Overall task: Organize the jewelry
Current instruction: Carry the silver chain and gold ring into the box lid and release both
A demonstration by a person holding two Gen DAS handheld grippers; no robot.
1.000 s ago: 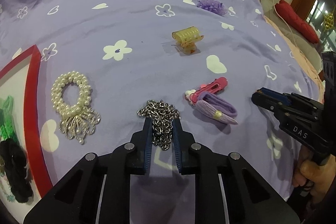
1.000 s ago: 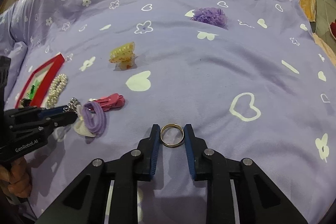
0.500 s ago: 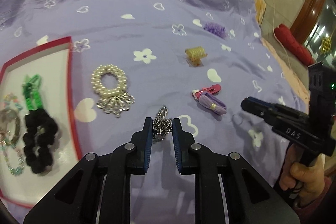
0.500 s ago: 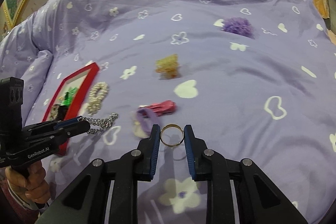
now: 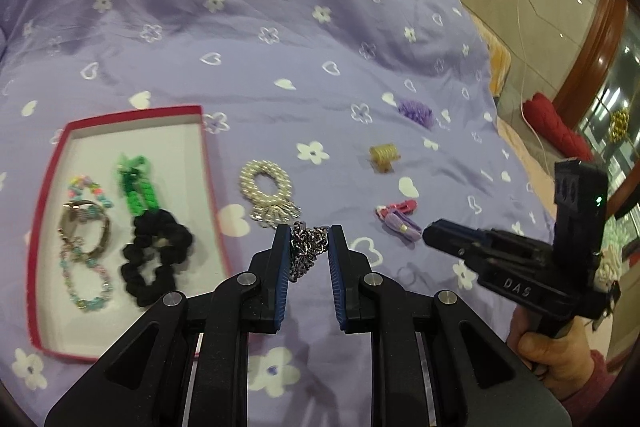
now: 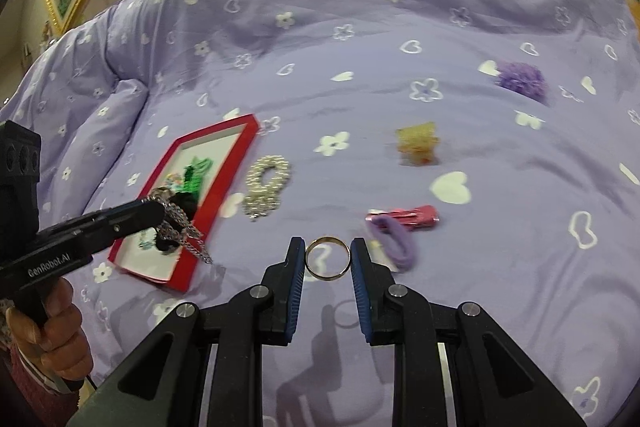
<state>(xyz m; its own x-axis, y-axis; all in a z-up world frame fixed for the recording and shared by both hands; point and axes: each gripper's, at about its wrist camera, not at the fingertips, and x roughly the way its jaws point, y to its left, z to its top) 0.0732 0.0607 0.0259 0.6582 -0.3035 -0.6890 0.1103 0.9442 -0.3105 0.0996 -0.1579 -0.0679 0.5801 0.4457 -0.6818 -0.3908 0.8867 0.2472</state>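
Note:
My left gripper is shut on a silver chain and holds it above the purple bedspread, right of the red-rimmed box; the chain hangs from it in the right wrist view. The box holds a black scrunchie, a green hair tie and beaded bracelets. My right gripper is shut on a gold ring, raised over the bed. It also shows in the left wrist view, side on.
On the bedspread lie a pearl bracelet, a yellow hair claw, a pink clip with a purple hair tie and a purple scrunchie. The bed's edge and floor are at the right.
Both grippers have lifted away from the bedspread with the chain and the ring. The left one has swung left, so the whole red box has come into view.

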